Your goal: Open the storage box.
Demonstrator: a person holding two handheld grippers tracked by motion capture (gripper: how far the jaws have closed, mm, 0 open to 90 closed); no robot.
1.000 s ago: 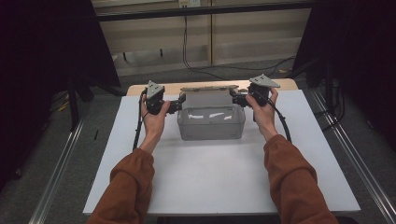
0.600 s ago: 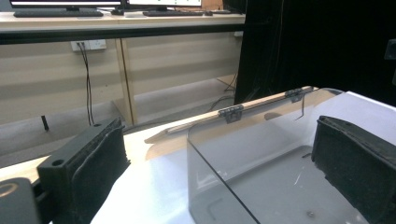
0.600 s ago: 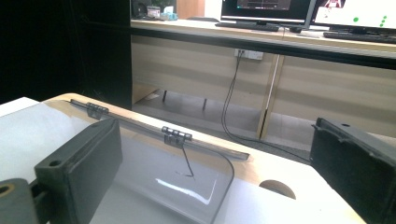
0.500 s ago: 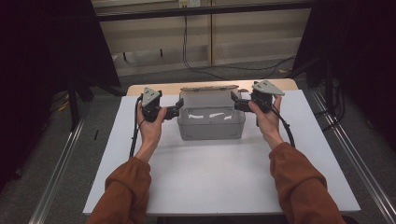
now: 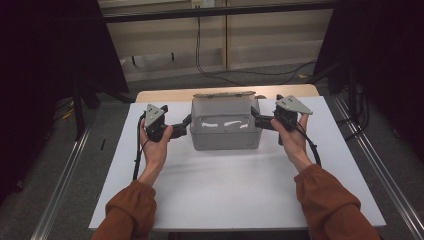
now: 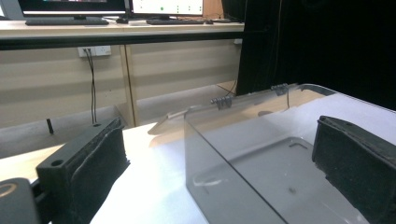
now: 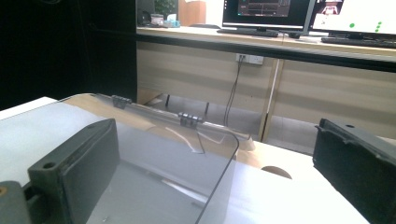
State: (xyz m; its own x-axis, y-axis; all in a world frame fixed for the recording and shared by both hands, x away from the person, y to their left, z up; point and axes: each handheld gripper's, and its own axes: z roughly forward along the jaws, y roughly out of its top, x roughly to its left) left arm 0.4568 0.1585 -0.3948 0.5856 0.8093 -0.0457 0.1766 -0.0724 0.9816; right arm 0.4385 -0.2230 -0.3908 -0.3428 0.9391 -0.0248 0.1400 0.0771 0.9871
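Clear plastic box (image 5: 226, 125): sits at the centre of the high view, toward the far edge of the white counter (image 5: 235, 190), lid folded back on its hinges (image 6: 221, 101).
Left jaws: spread wide; the box's left wall stands between the two black pads, neither pad pressed on it in the left gripper view.
Right jaws: spread wide as well, astride the box's right wall, gaps on both sides.
Left gripper (image 5: 184, 124): just left of centre in the high view, at the box's side, held in the left hand (image 5: 155, 145).
Right gripper (image 5: 258, 118): just right of centre, held in the right hand (image 5: 290, 137).
Sleeves: rust-orange, entering from the lower edge.
Background: monitors on a desk (image 7: 261, 39), top of the right gripper view.
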